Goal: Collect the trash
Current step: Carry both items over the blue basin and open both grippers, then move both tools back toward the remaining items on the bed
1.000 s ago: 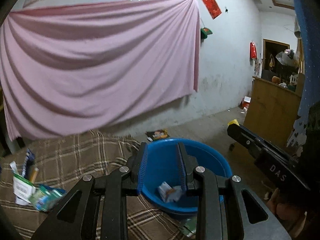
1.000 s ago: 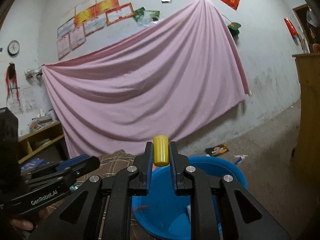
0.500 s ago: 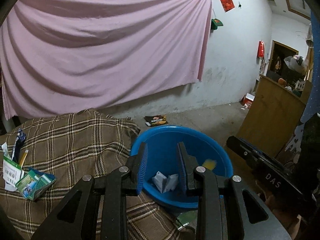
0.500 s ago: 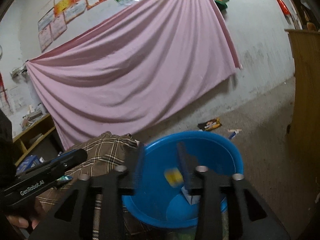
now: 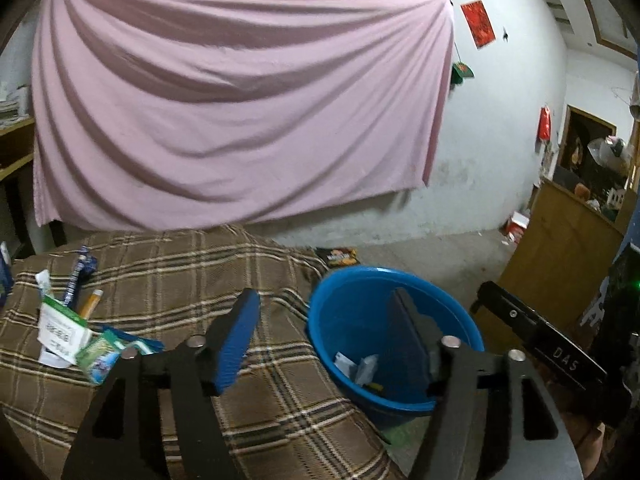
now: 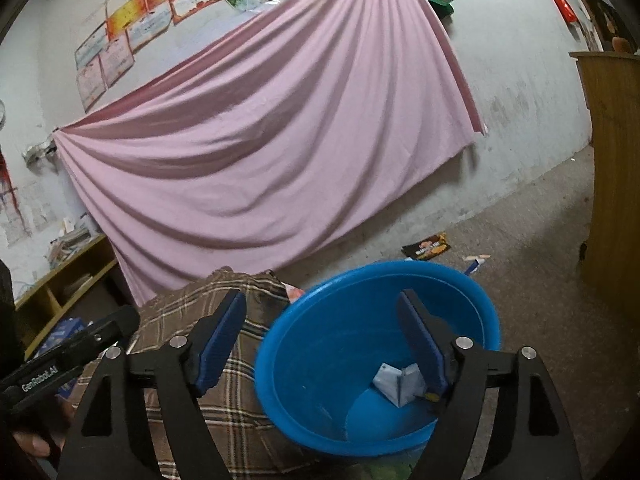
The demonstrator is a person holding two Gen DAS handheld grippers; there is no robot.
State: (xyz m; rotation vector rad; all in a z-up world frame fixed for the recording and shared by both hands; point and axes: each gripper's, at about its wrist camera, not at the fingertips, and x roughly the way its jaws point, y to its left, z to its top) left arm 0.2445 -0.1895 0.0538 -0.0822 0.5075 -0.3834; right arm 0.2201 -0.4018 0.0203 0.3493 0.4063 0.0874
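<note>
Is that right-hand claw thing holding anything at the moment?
No, the right gripper has its jaws spread wide with nothing between them, above the blue basin.

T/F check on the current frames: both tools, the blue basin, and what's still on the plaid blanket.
1. Both the left tool and right tool are open and empty. True.
2. The round blue plastic basin is empty. False: crumpled white paper scraps lie in it.
3. Packets and tubes lie on the brown plaid blanket. True.
4. The basin stands on the blanket's middle. False: it sits at the blanket's edge.
</note>
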